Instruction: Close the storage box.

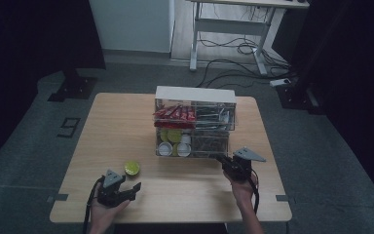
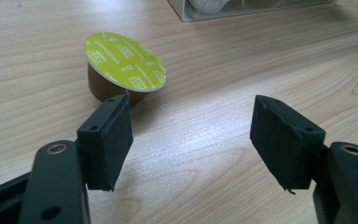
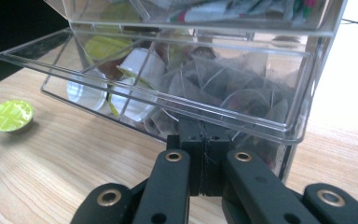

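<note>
left claw point(image 2: 191, 140): jaws wide apart, nothing between, held low in left hand point(image 1: 104, 207). right claw point(image 3: 200, 140): jaws pressed together, held forward in right hand point(image 1: 242, 187).

One green-lidded coffee capsule point(image 1: 132, 168) sits loose on the one wooden table point(image 1: 126, 126), at about seven o'clock from the one clear organizer box point(image 1: 195, 122). The box shows four compartments (two up, two down). Two grippers are in use: left gripper point(image 1: 135, 187) and right gripper point(image 1: 221, 159). The capsules and sachets inside the box are too crowded to count.
</note>
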Demonstrator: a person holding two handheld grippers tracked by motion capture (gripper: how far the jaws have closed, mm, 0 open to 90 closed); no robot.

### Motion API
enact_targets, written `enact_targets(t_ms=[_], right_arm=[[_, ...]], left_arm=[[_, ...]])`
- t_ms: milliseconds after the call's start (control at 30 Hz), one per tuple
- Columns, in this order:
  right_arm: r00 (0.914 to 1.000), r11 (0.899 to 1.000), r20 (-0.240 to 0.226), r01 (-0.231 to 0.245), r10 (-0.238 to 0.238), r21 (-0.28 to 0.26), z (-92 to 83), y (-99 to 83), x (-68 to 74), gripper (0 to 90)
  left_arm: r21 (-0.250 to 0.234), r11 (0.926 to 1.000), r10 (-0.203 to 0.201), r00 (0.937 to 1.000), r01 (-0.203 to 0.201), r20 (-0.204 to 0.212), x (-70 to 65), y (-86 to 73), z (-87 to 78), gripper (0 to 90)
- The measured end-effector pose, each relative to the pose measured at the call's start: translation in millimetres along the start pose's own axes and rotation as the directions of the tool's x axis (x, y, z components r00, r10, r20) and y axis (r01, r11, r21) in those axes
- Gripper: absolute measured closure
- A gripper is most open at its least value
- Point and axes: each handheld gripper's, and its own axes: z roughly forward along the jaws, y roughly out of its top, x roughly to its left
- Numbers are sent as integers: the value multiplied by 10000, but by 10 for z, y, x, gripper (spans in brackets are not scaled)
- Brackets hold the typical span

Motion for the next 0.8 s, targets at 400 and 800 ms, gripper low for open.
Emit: enact_targets(t_ms=[400,800], right_arm=[[10000,9996,56,-48,47,265,24,-92,-34,892],[9997,9984,38,-224,222,526,35,-205,-64,892]], left_arm=[[102,9999,-11,10000,11,0,-2,-23,29,297],[164,9999,-13,10000,13,30,-7,-32,47,297]])
